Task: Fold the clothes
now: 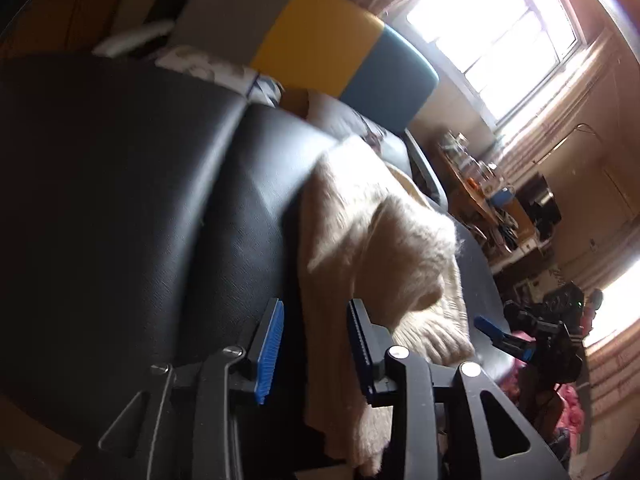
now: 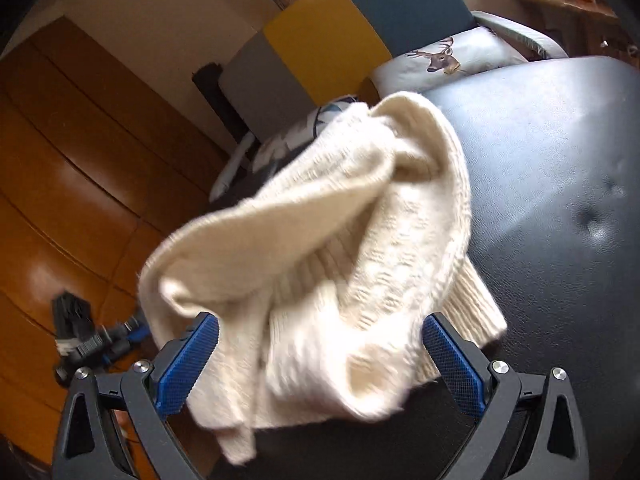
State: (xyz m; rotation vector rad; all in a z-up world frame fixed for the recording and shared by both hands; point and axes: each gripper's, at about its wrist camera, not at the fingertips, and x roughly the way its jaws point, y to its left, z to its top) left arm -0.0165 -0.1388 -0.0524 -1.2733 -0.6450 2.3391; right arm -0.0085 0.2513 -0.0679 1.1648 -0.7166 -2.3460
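Both tongs hung over a black padded surface (image 1: pixel 140 200), maybe a bench or massage couch, hard to tell which; left tongs (image 1: pixel 316 352) stood with jaws apart, nothing pinched, one edge of the cream knit sweater (image 1: pixel 368 232) running loosely between and below the blue pads (image 1: pixel 270 352) without being pressed. Right tongs (image 2: pixel 320 360) were spread wide as well, sweater (image 2: pixel 332 220) bunched in the gap and draped over the near edge of the black surface (image 2: pixel 560 168); motion blur hid whether either pad actually touched the knit, though no squeeze showed. Sweater lay in a rumpled heap along the black surface's edge, part of it hanging off the side. Judged soft, limp, fairly bulky, moderately light; loose fuzzy knit should grip well on the ribbed pads but will stretch and sag, so a single-layer pinch risks pulling it out of shape. Best hold looked like the ribbed hem (image 2: pixel 476 308) or a shoulder seam, one corner per tongs, lifted to let the body fall flat. Sleeves and neckline could not be sorted out in the heap. Behind: a grey, yellow and blue panel (image 1: pixel 320 36), a deer-print pillow (image 2: pixel 440 60), a bright window (image 1: pixel 492 36). Cluttered table (image 1: pixel 480 184) under the window too small to read. Sweater's lower end cut off by the tongs' frames.
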